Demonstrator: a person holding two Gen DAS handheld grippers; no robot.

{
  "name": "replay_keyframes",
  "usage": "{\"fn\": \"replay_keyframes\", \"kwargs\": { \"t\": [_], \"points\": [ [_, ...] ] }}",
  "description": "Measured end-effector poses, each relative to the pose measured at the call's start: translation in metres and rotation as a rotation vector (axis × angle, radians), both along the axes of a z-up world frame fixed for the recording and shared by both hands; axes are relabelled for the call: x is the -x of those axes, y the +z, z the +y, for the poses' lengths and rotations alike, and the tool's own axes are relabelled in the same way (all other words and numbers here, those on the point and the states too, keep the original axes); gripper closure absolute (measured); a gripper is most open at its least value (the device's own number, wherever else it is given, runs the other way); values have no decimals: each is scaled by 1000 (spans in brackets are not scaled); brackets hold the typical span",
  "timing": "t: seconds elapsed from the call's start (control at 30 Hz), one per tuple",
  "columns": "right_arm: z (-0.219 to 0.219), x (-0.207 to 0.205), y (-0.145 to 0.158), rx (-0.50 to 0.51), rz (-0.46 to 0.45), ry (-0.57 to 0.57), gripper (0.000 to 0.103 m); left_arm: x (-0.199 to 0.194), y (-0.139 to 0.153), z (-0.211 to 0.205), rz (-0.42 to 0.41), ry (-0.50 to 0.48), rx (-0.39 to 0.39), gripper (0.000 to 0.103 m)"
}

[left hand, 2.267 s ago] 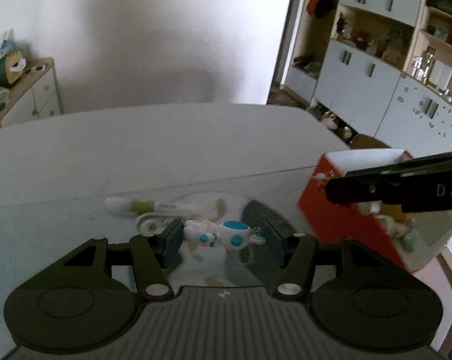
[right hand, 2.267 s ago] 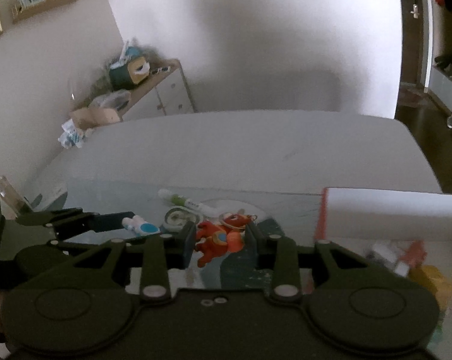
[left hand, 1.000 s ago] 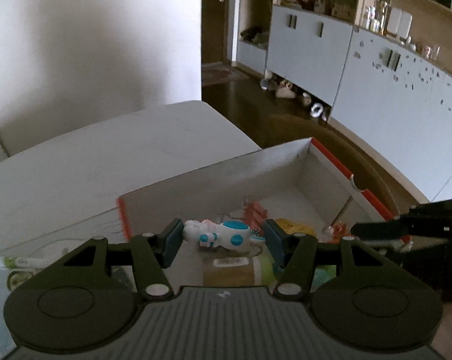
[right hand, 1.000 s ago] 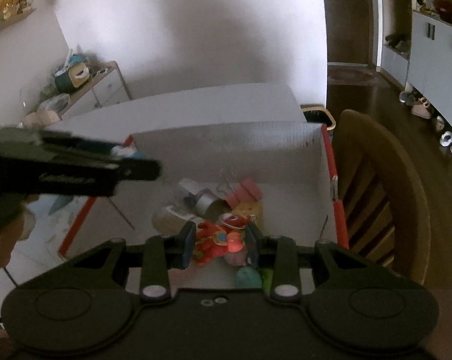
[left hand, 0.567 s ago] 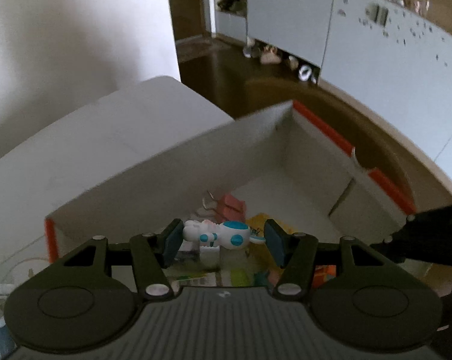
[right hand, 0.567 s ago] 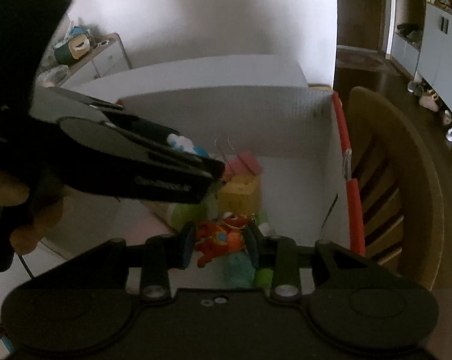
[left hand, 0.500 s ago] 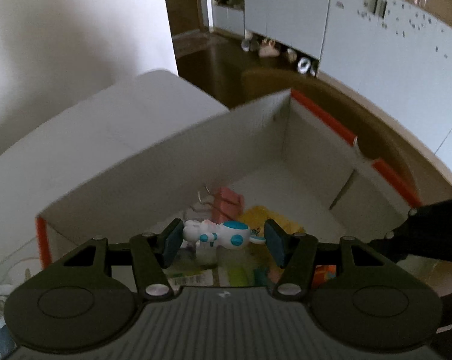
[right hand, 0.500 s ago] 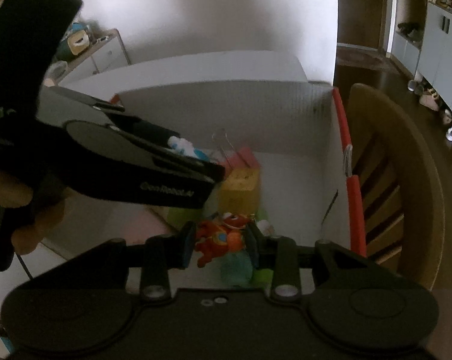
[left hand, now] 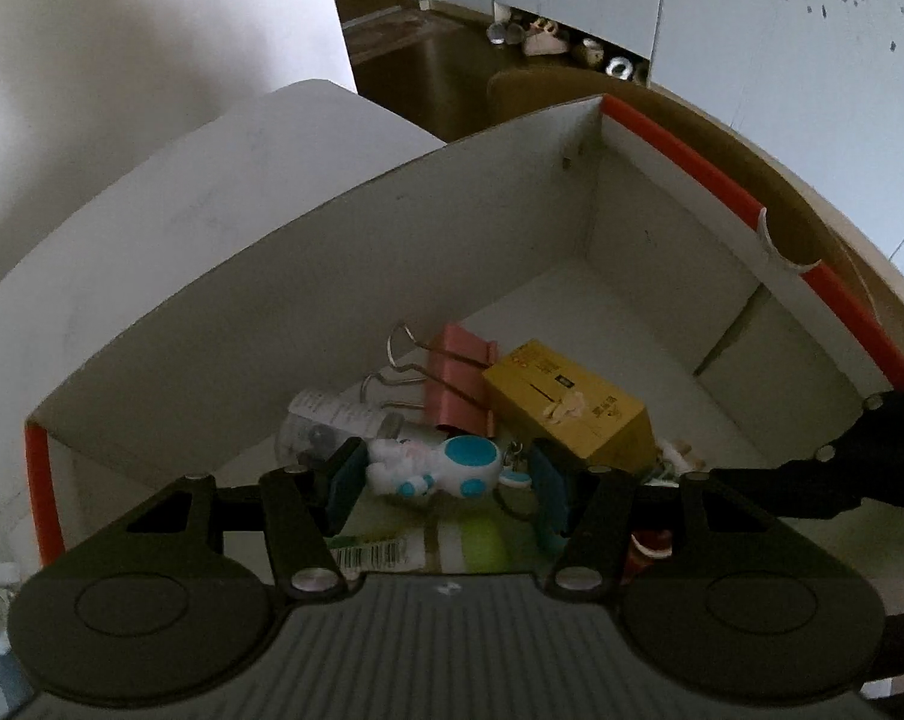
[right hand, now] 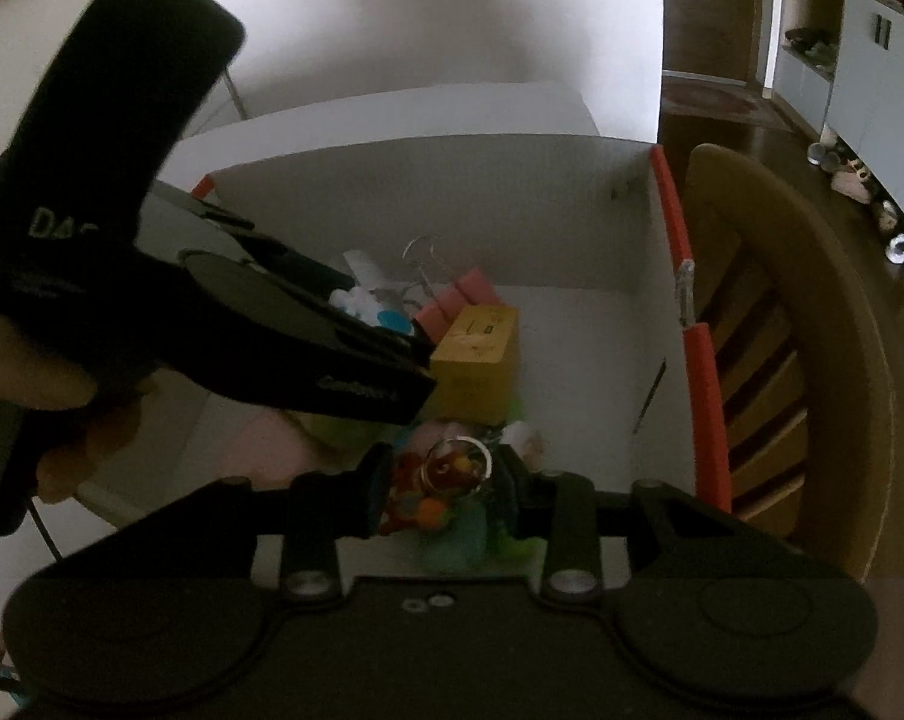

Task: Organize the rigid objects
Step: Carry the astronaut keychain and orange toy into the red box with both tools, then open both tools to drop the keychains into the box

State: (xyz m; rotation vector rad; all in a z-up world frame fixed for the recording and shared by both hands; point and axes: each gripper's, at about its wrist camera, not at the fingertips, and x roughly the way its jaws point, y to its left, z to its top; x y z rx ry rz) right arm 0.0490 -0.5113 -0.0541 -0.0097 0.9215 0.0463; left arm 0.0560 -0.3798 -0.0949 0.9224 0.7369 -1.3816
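Over the white box (left hand: 308,276), the left hand-held gripper (left hand: 446,477) is clamping a white-and-blue toy keychain (left hand: 437,471) above a pink binder clip (left hand: 455,375) and yellow carton (left hand: 566,405), while the right hand-held gripper (right hand: 443,489) is pinching an orange toy keychain (right hand: 437,480) beside a wooden chair (right hand: 812,324).

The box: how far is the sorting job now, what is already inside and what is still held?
Already in the box: a pink binder clip, a yellow carton and other items. In hand: the left tool grips a white-and-blue figure above the box; the right tool holds a red-orange keychain toy. Left: releasing both.
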Motion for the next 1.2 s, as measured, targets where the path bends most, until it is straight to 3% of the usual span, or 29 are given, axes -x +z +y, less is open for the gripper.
{"fn": "replay_keyframes", "kwargs": {
  "t": [0.3, 0.4, 0.57, 1.03, 1.1, 1.2],
  "points": [
    [-2, 11, 9, -23, -23, 7, 59, 0, 7, -1, -10, 17, -18, 43],
    [0, 15, 12, -33, -35, 17, 54, -1, 10, 4, 5, 24, -7, 34],
    [5, 21, 17, -41, -50, 32, 48, -2, 18, 17, 3, 39, 24, 34],
    [33, 36, 45, -46, -107, 92, 34, -30, 71, 86, 84, 122, 188, 34],
    [39, 38, 50, -47, -114, 98, 28, -33, 79, 99, 94, 124, 217, 34],
    [49, 40, 55, -47, -127, 102, 23, -37, 88, 116, 98, 131, 247, 25]
  ]
}}
